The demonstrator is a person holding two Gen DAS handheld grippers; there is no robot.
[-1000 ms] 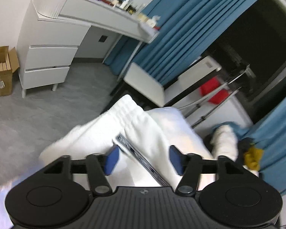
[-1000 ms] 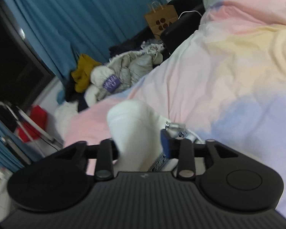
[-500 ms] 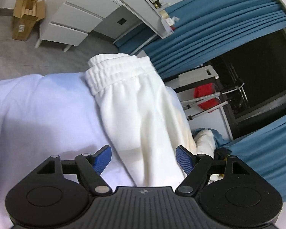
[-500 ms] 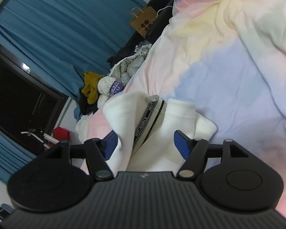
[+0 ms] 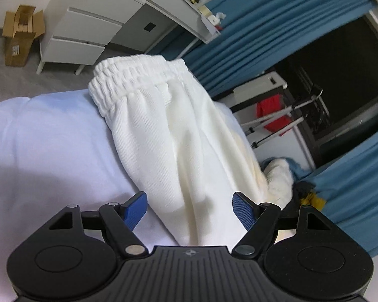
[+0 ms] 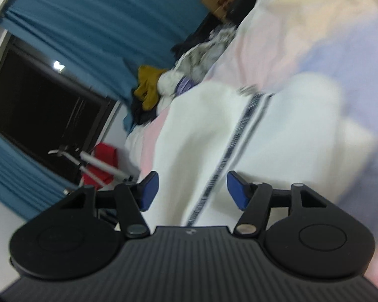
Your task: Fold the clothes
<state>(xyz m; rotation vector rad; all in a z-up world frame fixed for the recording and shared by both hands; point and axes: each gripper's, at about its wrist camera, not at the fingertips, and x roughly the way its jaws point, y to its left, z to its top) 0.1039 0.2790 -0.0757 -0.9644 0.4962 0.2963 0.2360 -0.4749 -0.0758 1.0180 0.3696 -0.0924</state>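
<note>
White sweatpants [image 5: 179,136] lie folded lengthwise on the pastel bedspread [image 5: 45,146], with the elastic waistband [image 5: 133,75] at the far end by the bed's edge. My left gripper [image 5: 190,210] is open, its blue pads on either side of the fabric without pinching it. In the blurred right wrist view the same white pants [image 6: 214,136] show a dark printed drawstring [image 6: 229,148] running down the middle. My right gripper [image 6: 192,191] is open over the pants, holding nothing.
A white desk with drawers [image 5: 83,32] and a cardboard box [image 5: 20,37] stand on the grey floor beyond the bed. Blue curtains [image 5: 277,17], a dark window and a drying rack with a red cloth [image 5: 272,110] are at the right. A clothes heap [image 6: 168,83] lies by the bed.
Both grippers have opened and let go of the pants, which now lie on the bed. The right gripper has moved and its view is blurred.
</note>
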